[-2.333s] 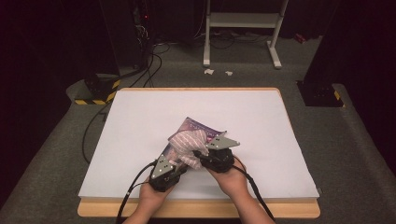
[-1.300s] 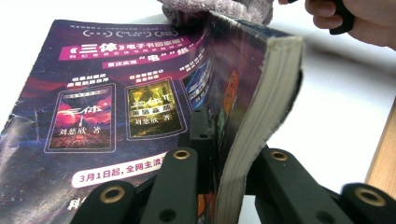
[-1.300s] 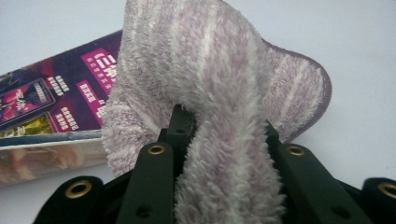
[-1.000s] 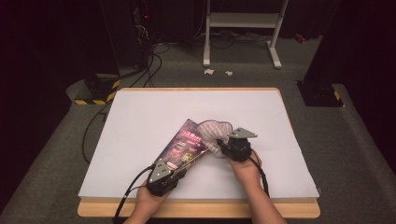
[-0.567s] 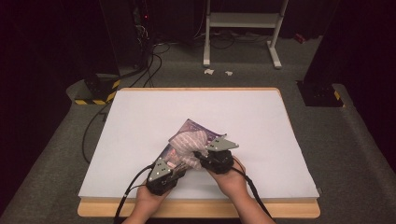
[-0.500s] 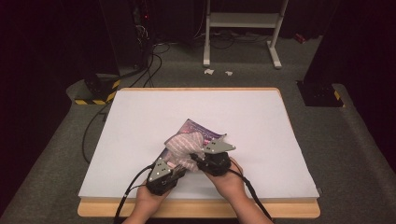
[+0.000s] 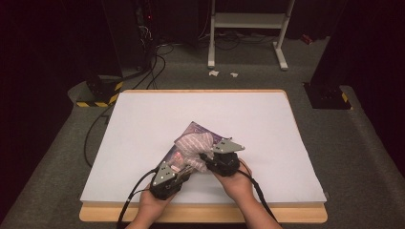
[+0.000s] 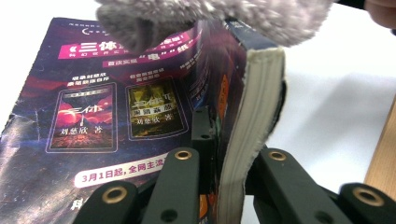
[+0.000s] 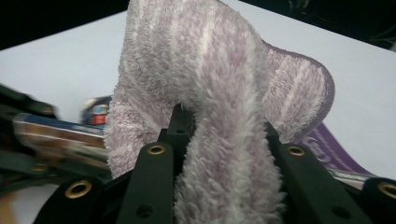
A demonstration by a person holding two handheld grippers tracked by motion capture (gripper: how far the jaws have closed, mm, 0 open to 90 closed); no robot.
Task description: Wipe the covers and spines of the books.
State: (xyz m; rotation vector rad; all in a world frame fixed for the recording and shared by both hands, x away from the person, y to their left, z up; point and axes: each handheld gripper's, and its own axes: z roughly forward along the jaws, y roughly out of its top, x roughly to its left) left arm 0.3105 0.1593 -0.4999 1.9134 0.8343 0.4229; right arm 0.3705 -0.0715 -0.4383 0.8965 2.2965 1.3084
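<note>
1. Two grippers are at work near the front edge of the white table [image 7: 143,124]. The left gripper [image 7: 173,172] is clamped on the near edge of a paperback book [image 8: 93,116], cover on one side of the pages and a jaw on each side; the right gripper [image 7: 210,160] is pinched on a bunch of fluffy lilac-striped cloth [image 9: 210,84].
2. The book lies flat, angled away from the person, and the cloth is draped over its middle. From where I stand this looks like wiping the cover.
3. To do it well, I'd keep the left grip firm and low, so the book cannot slide or lift while the cloth drags across it.
4. The cover already bows up beside the page block in the left gripper view; easing the squeeze slightly might spare it a crease.
5. The right hand [image 7: 236,179] should press the cloth flat and sweep along the cover, away from the pinned edge.
6. Keep the cloth's loose end from catching under the book's corner.
</note>
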